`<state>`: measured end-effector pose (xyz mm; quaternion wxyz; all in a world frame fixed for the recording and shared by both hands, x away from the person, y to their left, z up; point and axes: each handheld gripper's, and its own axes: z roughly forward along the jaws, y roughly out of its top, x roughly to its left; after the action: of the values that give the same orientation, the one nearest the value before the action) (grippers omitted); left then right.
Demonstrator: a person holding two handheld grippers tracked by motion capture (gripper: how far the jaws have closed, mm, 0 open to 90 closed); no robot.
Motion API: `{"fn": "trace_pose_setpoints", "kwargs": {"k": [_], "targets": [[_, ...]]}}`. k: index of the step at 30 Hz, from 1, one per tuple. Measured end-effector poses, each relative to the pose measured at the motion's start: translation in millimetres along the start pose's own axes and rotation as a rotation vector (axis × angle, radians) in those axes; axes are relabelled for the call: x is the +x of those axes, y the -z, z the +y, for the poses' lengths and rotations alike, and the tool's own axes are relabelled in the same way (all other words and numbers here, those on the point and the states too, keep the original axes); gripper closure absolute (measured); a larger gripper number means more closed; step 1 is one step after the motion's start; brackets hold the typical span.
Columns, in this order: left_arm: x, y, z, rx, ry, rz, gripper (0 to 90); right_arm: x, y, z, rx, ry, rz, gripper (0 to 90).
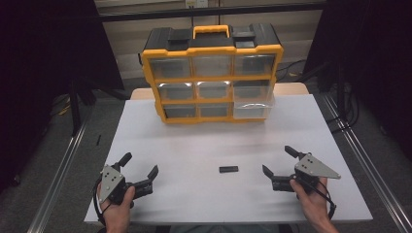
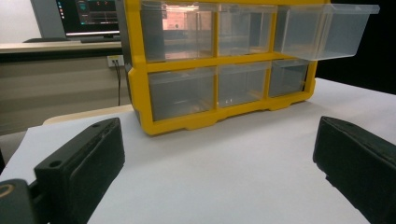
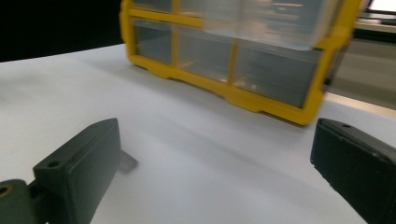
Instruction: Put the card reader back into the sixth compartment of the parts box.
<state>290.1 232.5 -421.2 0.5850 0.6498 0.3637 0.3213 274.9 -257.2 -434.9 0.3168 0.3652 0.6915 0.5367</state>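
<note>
A yellow and black organizer case (image 1: 212, 73) with clear drawers stands upright at the back of the white table (image 1: 194, 141). The right-hand drawer of its middle row (image 1: 252, 108) is pulled out. A small black oblong part (image 1: 228, 169) lies flat on the table between the two hands. My left gripper (image 1: 140, 165) rests near the front left, open and holding nothing. My right gripper (image 1: 277, 160) is at the front right, open, a short way right of the part. In the left gripper view the case (image 2: 177, 70) and the open drawer (image 2: 322, 30) lie ahead of the gripper (image 2: 217, 154). In the right gripper view the part (image 3: 127, 162) peeks out behind one jaw of the gripper (image 3: 212, 158).
A metal rail (image 1: 58, 170) runs beside the table on the left and another rail (image 1: 369, 165) on the right. Dark curtains hang on both sides. A monitor (image 2: 88, 16) and a wall socket (image 2: 114, 60) sit behind the table.
</note>
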Motion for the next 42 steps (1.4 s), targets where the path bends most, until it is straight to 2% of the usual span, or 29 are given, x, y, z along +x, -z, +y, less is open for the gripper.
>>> {"fn": "trace_pose_setpoints", "kwargs": {"k": [1, 4, 11, 15, 19, 22, 25, 26, 27, 28, 31, 35, 36, 37, 38, 42], "targets": [[0.0, 0.0, 0.0, 0.000, 0.000, 0.000, 2.3, 0.0, 0.0, 0.0, 0.000, 0.000, 0.000, 1.3], [2.9, -0.7, -1.2, 0.007, 0.010, 0.019, 2.3, 8.9, -12.8, 5.1, 0.004, 0.027, 0.045, 2.6], [3.2, -0.9, -2.2, 0.012, 0.024, 0.015, 2.3, 20.2, -31.7, 9.6, 0.019, 0.033, 0.102, 1.7], [3.5, -1.3, -2.3, 0.013, 0.029, 0.017, 2.3, 25.5, -42.4, 13.4, 0.038, 0.038, 0.109, 2.7], [5.2, -1.6, -1.9, 0.018, 0.013, 0.022, 2.2, 28.5, -52.1, 18.3, 0.062, 0.036, 0.128, 4.2], [5.2, -1.6, -1.5, 0.009, 0.017, 0.020, 2.0, 29.1, -56.8, 19.7, 0.070, 0.019, 0.142, 5.8], [5.9, -1.7, -1.9, 0.014, 0.022, 0.022, 2.0, 30.2, -62.9, 24.1, 0.098, 0.026, 0.149, 4.2], [5.4, -2.2, -2.3, 0.013, 0.036, 0.019, 2.0, 30.2, -62.9, 24.1, 0.098, 0.026, 0.149, 4.2], [5.7, -2.2, -2.6, 0.013, 0.034, 0.020, 2.0, 30.8, -66.2, 28.1, 0.153, 0.033, 0.178, 2.5], [5.8, -2.1, -2.7, 0.014, 0.036, 0.020, 2.0, 30.9, -68.0, 29.8, 0.172, 0.034, 0.194, 2.5], [6.9, -2.0, -2.7, 0.020, 0.029, 0.023, 1.9, 32.0, -74.9, 33.9, 0.213, 0.053, 0.218, 2.5], [7.3, -2.5, -3.0, 0.028, 0.024, 0.022, 1.9, 33.0, -83.4, 36.0, 0.250, 0.056, 0.249, 2.8], [6.9, -2.4, -3.1, 0.030, 0.020, 0.019, 1.9, 33.5, -89.0, 38.3, 0.305, 0.059, 0.286, 4.6], [6.9, -2.4, -3.1, 0.030, 0.020, 0.019, 1.9, 33.5, -89.0, 38.3, 0.305, 0.059, 0.286, 4.6], [6.8, -2.5, -3.1, 0.029, 0.019, 0.015, 1.9, 34.6, -93.5, 41.2, 0.344, 0.065, 0.319, 4.6], [7.0, -3.3, -3.5, 0.028, 0.025, 0.015, 1.9, 35.1, -101.4, 45.4, 0.381, 0.052, 0.349, 4.4]]}}
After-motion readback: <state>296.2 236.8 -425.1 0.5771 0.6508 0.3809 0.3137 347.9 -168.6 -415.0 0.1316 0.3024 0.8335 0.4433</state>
